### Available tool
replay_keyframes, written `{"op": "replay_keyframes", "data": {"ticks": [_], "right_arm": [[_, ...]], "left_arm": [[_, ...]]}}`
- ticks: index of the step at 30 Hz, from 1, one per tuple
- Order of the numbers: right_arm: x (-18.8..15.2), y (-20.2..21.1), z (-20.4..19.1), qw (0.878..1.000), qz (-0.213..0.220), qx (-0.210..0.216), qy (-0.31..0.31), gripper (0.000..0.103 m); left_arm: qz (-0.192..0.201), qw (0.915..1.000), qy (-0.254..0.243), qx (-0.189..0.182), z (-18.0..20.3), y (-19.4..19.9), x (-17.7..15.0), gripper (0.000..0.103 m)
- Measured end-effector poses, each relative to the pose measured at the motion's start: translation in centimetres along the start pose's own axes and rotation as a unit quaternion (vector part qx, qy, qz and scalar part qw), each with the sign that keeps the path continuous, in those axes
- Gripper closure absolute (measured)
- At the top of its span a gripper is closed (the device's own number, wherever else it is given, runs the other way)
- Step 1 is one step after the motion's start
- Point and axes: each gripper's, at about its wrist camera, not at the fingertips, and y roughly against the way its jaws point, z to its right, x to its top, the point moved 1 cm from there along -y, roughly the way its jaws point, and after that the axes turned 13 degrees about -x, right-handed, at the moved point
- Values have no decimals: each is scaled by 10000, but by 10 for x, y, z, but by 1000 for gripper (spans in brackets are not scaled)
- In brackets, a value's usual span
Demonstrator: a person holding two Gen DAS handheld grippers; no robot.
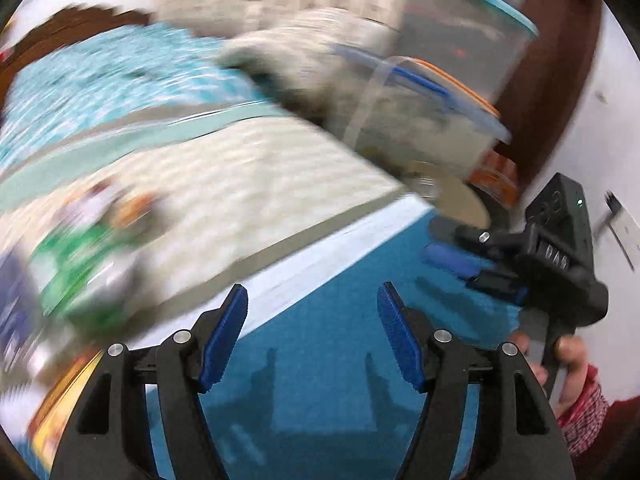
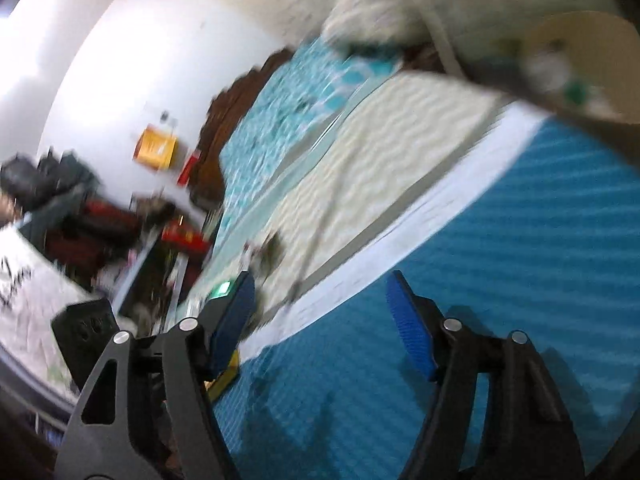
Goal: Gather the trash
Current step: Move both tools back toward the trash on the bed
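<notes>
Both views are smeared by motion. My left gripper (image 1: 313, 292) is open over a blue ribbed mat (image 1: 320, 380), with nothing between its pads. A blurred heap of green and white wrappers (image 1: 76, 256) lies on the cream bedcover (image 1: 240, 184) to its left. A yellow-orange packet (image 1: 60, 412) shows at the bottom left. My right gripper (image 2: 320, 280) is also open and empty above the same mat (image 2: 480, 280). It appears in the left wrist view as the right gripper (image 1: 452, 268), held by a hand in a red checked sleeve. Small dark scraps (image 2: 272, 252) lie ahead on the bedcover.
Clear plastic tubs (image 1: 432, 112) with blue and orange rims stand at the upper right. A tan round container (image 2: 592, 40) holding blurred items hangs at the top right. A turquoise patterned sheet (image 2: 280, 120), a dark wooden headboard (image 2: 224, 120) and floor clutter (image 2: 100, 220) lie beyond.
</notes>
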Motion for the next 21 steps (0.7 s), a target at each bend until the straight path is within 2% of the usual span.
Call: {"op": "replay_keyframes", "data": {"ticks": [3, 5, 8, 11, 13, 15, 18, 19, 20, 21], "right_arm": [[-12, -28, -32, 9986, -396, 155, 317, 45], [-15, -46, -51, 9967, -611, 186, 505, 51], [-9, -74, -88, 9928, -729, 109, 944, 52], [4, -111, -132, 9821, -876, 64, 1669, 51], [16, -146, -156, 9748, -982, -228, 1988, 50], [28, -178, -164, 9735, -1102, -466, 1950, 45], [40, -217, -161, 9750, -1531, -509, 1529, 44], [40, -229, -161, 9746, -1639, -469, 1453, 55], [40, -236, -161, 9730, -1717, -441, 1481, 87], [39, -239, -161, 9706, -1770, -499, 1551, 86]], "left_arm": [[245, 9974, 588, 345, -45, 48, -34, 39], [378, 9949, 777, 525, -66, 74, -47, 39], [583, 9911, 966, 711, -90, 101, -62, 41], [841, 9878, 1133, 663, -107, 124, -69, 41], [992, 9859, 1200, 610, -115, 136, -73, 41], [1094, 9844, 1266, 540, -119, 140, -71, 41], [1190, 9836, 1287, 430, -124, 151, -66, 41], [1193, 9839, 1265, 413, -128, 155, -57, 41], [1173, 9844, 1246, 403, -129, 154, -49, 41], [1121, 9854, 1214, 399, -133, 155, -37, 41]]}}
